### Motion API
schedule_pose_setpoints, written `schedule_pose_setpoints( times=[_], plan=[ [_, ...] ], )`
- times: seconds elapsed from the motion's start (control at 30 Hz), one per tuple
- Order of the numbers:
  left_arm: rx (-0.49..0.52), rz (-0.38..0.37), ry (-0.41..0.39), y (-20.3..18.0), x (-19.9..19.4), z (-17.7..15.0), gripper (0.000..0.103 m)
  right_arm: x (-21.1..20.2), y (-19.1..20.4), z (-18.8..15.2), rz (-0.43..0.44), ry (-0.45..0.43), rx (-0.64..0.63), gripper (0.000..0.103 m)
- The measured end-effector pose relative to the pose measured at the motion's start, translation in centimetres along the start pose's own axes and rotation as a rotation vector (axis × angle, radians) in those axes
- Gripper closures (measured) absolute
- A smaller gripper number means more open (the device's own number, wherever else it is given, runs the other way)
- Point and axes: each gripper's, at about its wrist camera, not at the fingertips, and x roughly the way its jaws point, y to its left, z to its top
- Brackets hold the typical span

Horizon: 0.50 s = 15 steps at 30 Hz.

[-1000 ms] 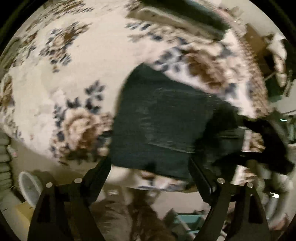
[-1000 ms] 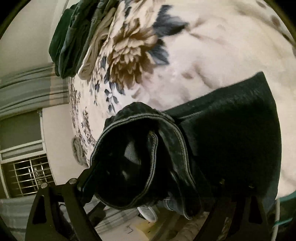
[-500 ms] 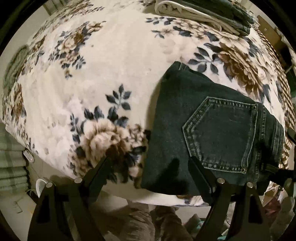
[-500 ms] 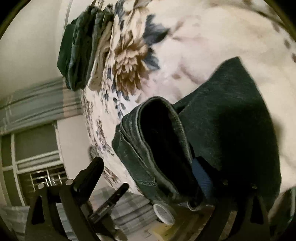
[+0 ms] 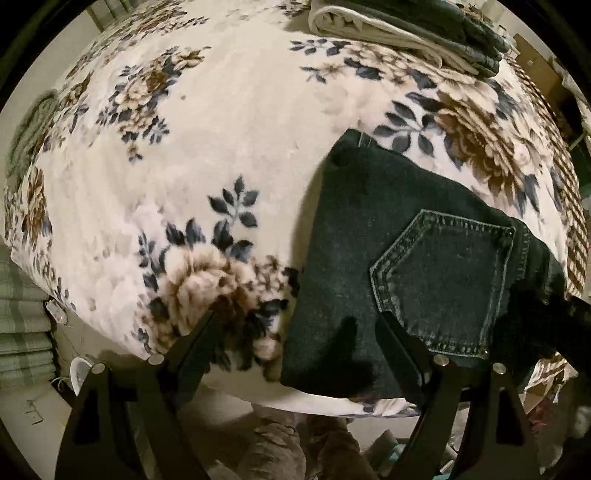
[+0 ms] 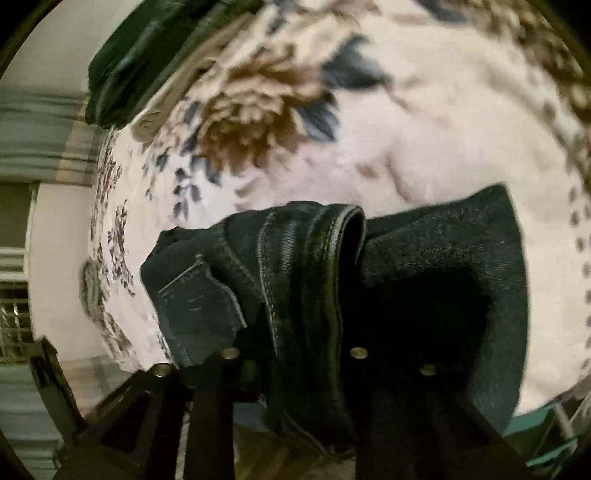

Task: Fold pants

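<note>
Denim of the pants lay folded, pocket up, at the near edge of the floral blanket, and where the right gripper had gaped half a second before it now clamped the waistband for carrying, while the left gripper hung open, empty.

Bed's covered in a plush cream blanket with big brown and navy flowers. Stack of folded clothes sits at its far edge. Pale wall, striped greenish curtains, and a barred window off to the side. Lighting's dim and warm.
</note>
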Motion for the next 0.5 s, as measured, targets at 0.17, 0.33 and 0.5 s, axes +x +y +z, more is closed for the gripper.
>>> schedule_pose_setpoints(
  times=[0.17,0.33,0.5],
  plan=[
    [0.002,-0.031,-0.011,-0.3,-0.6,0.2,0.018,-6.5,-2.0,-0.2,-0.008,-0.088,0.035,0.083],
    [-0.019,-0.096,0.011,-1.2,0.0,0.4,0.018,-11.2,-8.2,0.6,-0.063,-0.087,0.092,0.083],
    [-0.019,-0.153,0.026,-3.2,0.8,1.1,0.018,-10.6,-14.3,1.6,-0.059,-0.016,0.158,0.081]
  ],
)
